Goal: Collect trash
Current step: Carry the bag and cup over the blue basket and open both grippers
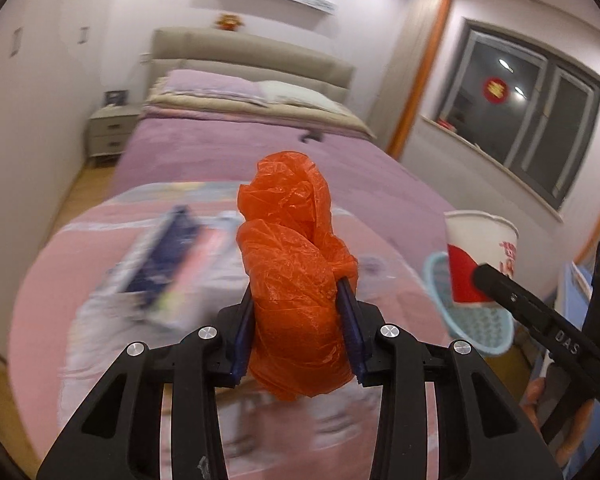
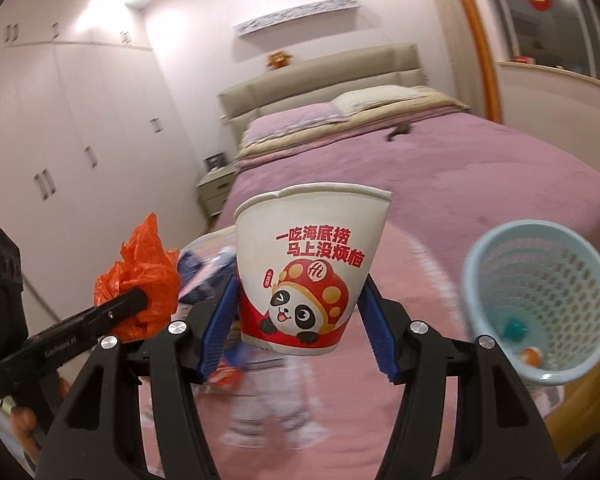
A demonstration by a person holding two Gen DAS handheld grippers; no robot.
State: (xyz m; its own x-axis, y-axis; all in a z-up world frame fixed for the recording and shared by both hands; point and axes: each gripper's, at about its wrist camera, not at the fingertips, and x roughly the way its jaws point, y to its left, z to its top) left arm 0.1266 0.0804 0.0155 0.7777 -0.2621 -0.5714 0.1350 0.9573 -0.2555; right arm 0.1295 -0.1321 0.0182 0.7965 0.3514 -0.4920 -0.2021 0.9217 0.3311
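Left hand-held gripper [image 1: 300, 332] is clamped on a crumpled orange plastic bag [image 1: 296, 280], blue pads pressing both sides, bag bulging above and below the jaws; it is held up in the air over the pink blanket [image 1: 60, 280] at the foot of the bed [image 1: 260, 160], likely so it can be carried straight to the bin. Under it, blurred, lies a dark blue package [image 1: 160, 256] on the blanket, probably trash not yet picked up; what it is exactly cannot be told. To the right, the right hand-held gripper [image 2: 300, 316] grips a paper cup [image 2: 308, 272] with a panda print around its lower half, upright, mouth up, rim dented. Squeezing low keeps the cup from slipping out, a judgement. Further right the light blue mesh basket [image 2: 540, 300] sits just beside the cup off the bed's right edge, tilted toward the camera, small bits already inside. Both items look ready to drop there; cup is nearer.
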